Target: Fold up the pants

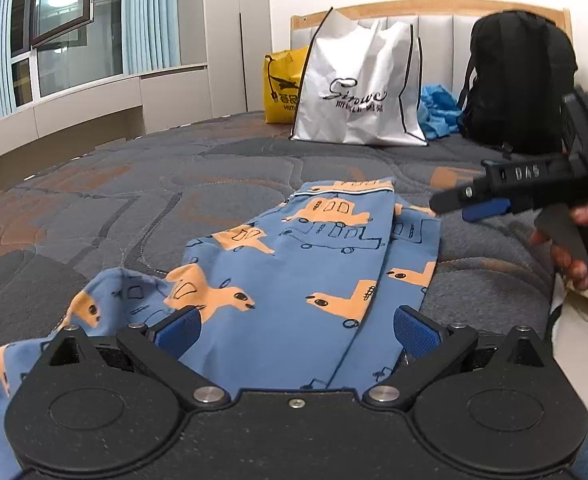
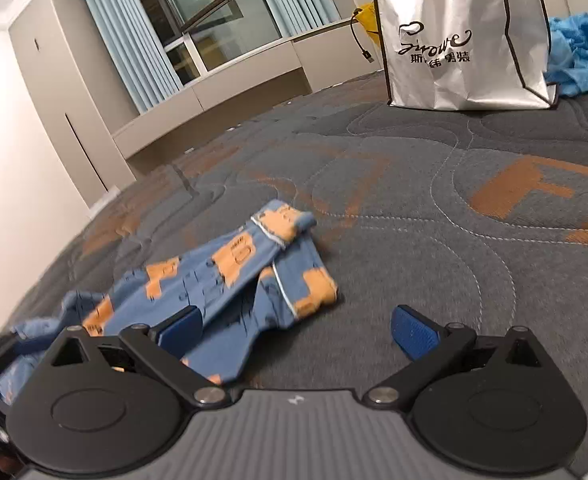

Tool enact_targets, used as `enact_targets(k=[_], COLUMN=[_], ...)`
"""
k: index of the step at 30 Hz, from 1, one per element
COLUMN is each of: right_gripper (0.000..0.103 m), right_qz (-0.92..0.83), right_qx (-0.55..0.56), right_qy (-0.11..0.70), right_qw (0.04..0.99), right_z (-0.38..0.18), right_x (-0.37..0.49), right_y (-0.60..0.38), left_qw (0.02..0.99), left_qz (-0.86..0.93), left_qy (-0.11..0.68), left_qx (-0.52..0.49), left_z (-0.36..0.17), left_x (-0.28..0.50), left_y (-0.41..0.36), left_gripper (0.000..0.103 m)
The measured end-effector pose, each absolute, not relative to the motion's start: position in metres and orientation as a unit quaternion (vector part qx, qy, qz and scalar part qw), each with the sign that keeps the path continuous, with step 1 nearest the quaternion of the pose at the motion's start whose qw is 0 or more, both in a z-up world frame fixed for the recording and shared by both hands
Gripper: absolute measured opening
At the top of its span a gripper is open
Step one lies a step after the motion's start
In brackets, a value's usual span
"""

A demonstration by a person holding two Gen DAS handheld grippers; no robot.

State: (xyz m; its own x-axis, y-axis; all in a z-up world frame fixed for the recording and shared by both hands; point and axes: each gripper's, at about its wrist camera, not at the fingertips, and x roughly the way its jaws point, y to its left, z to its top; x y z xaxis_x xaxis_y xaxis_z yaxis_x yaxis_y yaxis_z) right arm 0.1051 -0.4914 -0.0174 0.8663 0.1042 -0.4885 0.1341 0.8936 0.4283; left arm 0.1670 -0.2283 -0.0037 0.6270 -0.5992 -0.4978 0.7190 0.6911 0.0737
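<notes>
- Pants, blue with orange vehicle print, lying partly folded on a grey quilted bed, waistband at 12 o'clock in the left wrist view.
- Left tool spread wide over the near end of the cloth, pinching nothing.
- Right tool likewise spread, empty, with pants at its 10 o'clock.
- White shopping bag, yellow bag and black backpack standing by the headboard.
</notes>
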Motion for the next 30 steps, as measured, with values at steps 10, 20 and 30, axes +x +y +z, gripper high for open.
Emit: enact_targets(k=[10, 20, 30], right_gripper=[0.047, 0.012, 0.012], right_qz=[-0.005, -0.009, -0.048], right_qx=[0.248, 0.163, 0.077], right_qy=[0.266, 0.272, 0.272], right_qw=[0.932, 0.948, 0.958], right_z=[-0.019, -0.01, -0.007], right_x=[0.125, 0.126, 0.123], right_y=[-0.503, -0.484, -0.478], left_qw=[0.878, 0.867, 0.869], left_qz=[-0.379, -0.394, -0.394], left_qy=[0.234, 0.223, 0.231], left_qx=[0.177, 0.207, 0.194], left_z=[-0.01, -0.012, -0.009], left_x=[0.169, 0.161, 0.161], left_y=[-0.247, -0.257, -0.25], left_gripper=[0.057, 0.033, 0.044])
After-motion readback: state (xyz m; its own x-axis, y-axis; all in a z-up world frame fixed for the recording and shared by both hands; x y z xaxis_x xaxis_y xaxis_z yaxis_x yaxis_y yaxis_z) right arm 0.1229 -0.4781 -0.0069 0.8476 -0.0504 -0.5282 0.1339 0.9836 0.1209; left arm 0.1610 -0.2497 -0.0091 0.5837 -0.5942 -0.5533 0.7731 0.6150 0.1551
